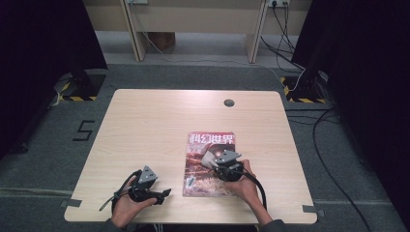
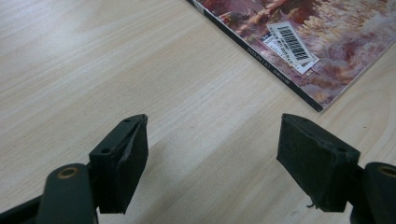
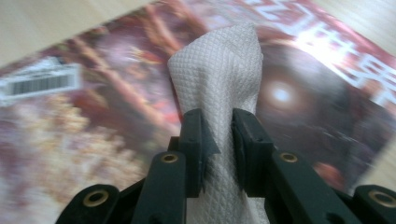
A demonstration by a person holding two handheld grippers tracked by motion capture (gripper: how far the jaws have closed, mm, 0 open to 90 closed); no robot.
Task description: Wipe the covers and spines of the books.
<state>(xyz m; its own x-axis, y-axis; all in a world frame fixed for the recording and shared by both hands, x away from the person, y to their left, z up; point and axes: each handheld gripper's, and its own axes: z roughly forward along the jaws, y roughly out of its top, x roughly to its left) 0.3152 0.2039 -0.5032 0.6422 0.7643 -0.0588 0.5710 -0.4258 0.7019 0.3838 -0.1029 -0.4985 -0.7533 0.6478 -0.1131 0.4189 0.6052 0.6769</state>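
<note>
A magazine with a reddish cover and a barcode label lies flat on the wooden table, right of centre. My right gripper is over the cover, shut on a bunched white paper towel that sticks out past its pads and touches the magazine. My left gripper rests low on the bare table left of the magazine, open with nothing between its pads. The magazine's near corner lies just ahead of it.
A round grommet hole sits near the table's far edge. Cables run over the grey floor on the right. Black stands flank the table's far corners, with a wooden bench behind.
</note>
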